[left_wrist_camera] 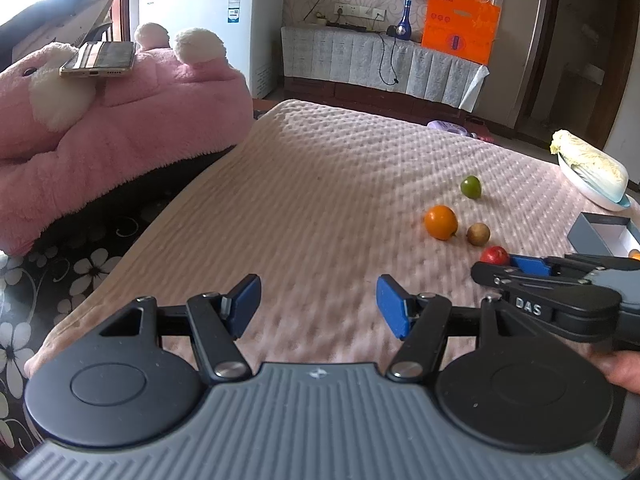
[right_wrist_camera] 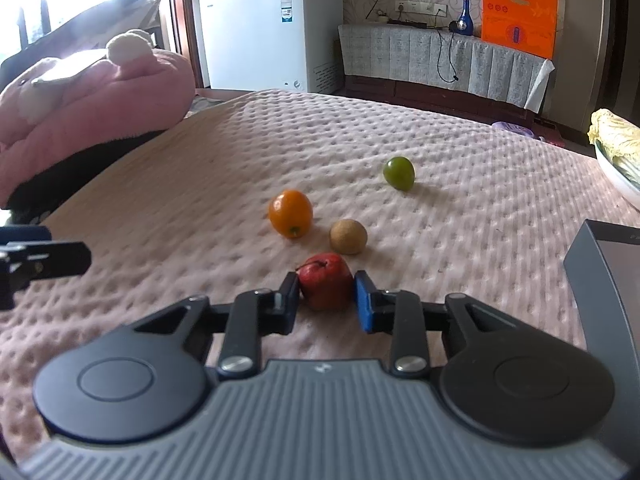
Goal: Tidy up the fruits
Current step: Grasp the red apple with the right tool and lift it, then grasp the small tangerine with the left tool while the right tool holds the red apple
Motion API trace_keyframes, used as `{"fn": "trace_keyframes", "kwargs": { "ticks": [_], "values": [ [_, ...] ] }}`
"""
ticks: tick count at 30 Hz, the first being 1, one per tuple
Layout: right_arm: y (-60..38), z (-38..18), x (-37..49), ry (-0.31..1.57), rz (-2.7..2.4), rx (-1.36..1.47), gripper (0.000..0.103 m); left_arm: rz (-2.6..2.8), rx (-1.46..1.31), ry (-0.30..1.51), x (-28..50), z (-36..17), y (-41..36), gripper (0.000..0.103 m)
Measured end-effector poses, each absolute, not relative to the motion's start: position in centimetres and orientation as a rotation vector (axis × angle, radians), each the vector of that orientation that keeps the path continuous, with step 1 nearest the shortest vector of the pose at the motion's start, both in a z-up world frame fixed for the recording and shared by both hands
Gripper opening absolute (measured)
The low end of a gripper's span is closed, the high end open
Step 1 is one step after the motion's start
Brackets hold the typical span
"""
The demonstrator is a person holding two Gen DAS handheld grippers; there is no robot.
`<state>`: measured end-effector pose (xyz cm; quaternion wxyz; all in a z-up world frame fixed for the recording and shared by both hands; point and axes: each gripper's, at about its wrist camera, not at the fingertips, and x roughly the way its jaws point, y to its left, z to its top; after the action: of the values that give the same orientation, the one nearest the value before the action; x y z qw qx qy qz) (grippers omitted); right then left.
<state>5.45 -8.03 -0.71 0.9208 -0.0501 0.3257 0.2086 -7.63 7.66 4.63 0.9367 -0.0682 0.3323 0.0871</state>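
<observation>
Four small fruits lie on the pink quilted bed cover (right_wrist_camera: 440, 152). My right gripper (right_wrist_camera: 326, 294) is shut on the small red fruit (right_wrist_camera: 325, 285), a blue pad pressing each side of it while it rests on the cover. Just beyond it sit a brown round fruit (right_wrist_camera: 348, 242), an orange fruit (right_wrist_camera: 290, 213) and a green fruit (right_wrist_camera: 399, 173). In the left wrist view my left gripper (left_wrist_camera: 318, 304) stands open over bare cover, nothing between its fingers. To its right are the red fruit (left_wrist_camera: 495, 256), the brown fruit (left_wrist_camera: 478, 234), the orange fruit (left_wrist_camera: 440, 222) and the green fruit (left_wrist_camera: 471, 187).
A grey open box (left_wrist_camera: 592, 236) lies at the right, its wall (right_wrist_camera: 600, 280) close beside my right gripper. A white dish with a cabbage (left_wrist_camera: 592, 168) sits behind it. A pink plush toy (left_wrist_camera: 120, 120) carrying a phone (left_wrist_camera: 100, 60) fills the left side.
</observation>
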Motion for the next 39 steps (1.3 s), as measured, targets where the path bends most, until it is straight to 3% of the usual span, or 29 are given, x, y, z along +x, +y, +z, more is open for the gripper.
{"fn": "trace_keyframes", "kwargs": {
  "ticks": [39],
  "values": [
    [-18.5, 5.9, -5.1, 0.581, 0.474, -0.062, 0.032, 0.064, -0.081, 0.593, -1.8, 4.6, -0.7, 0.069]
  ]
}}
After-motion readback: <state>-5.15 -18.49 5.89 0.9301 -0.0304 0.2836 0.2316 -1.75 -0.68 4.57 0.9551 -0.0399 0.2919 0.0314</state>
